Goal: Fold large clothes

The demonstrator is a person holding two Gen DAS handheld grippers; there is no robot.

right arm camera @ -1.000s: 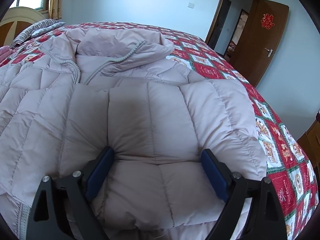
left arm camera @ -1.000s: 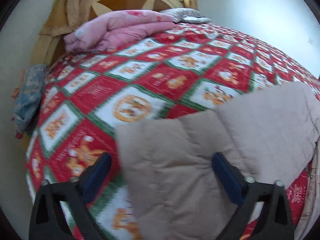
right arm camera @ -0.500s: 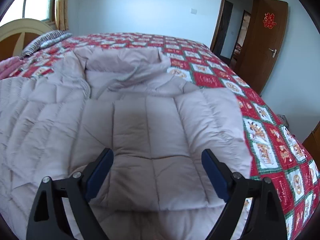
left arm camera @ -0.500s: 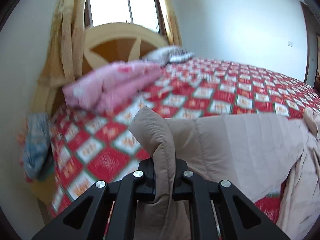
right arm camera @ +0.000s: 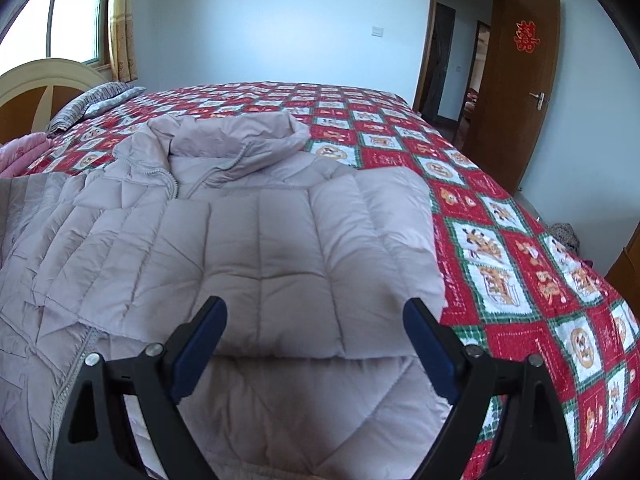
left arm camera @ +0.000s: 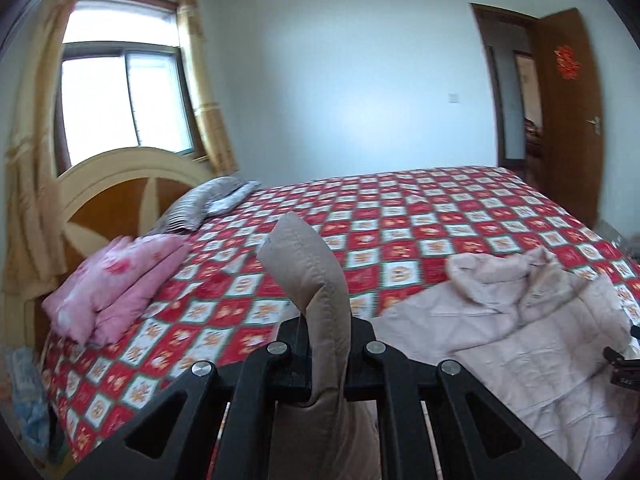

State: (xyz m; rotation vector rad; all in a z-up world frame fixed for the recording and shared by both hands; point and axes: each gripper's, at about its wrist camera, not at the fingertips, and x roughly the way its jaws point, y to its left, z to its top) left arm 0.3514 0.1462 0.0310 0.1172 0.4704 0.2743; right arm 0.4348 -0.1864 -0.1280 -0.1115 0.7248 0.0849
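Left gripper (left arm camera: 329, 360) jaws clamp a lifted coat (right arm camera: 280, 248) sleeve; right gripper (right arm camera: 316, 344) jaws gape above it; pink quilt (left arm camera: 116, 284) lies beside the pillow (left arm camera: 208, 204) on the bed (right arm camera: 520, 264)

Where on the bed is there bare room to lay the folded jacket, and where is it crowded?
Free: the checked bedspread beyond the jacket collar toward the far edge, and the strip along the door side. Crowded: the headboard end, with the pink folded bedding and striped pillow. The left tongs hold a jacket flap; the right tongs are open.
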